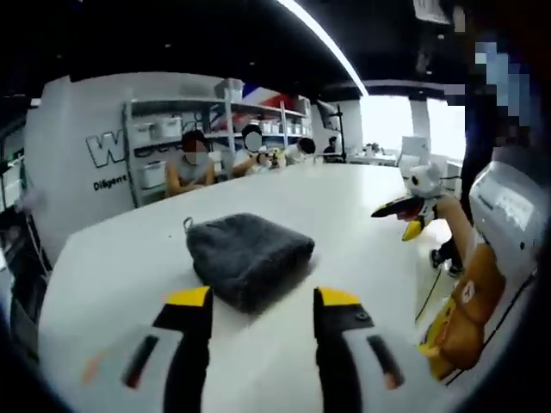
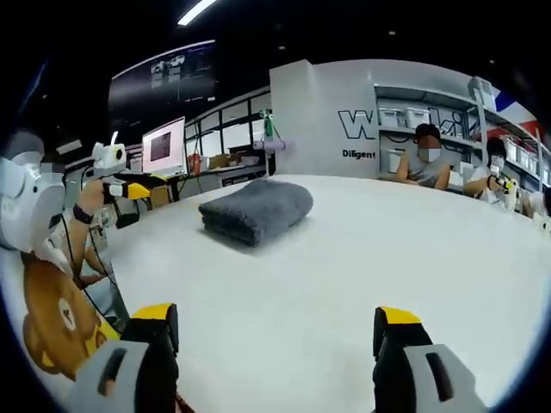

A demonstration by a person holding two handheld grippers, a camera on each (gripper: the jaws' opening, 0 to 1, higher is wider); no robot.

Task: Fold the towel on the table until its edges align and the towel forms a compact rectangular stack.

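Your dark grey towel [image 1: 250,256] is folded into a thick, compact rectangular stack, lying flat on the white table [image 1: 344,206]. In the left gripper view you find it at lower centre; in the right gripper view, the towel [image 2: 256,208] sits left of centre, its layered edges facing you.
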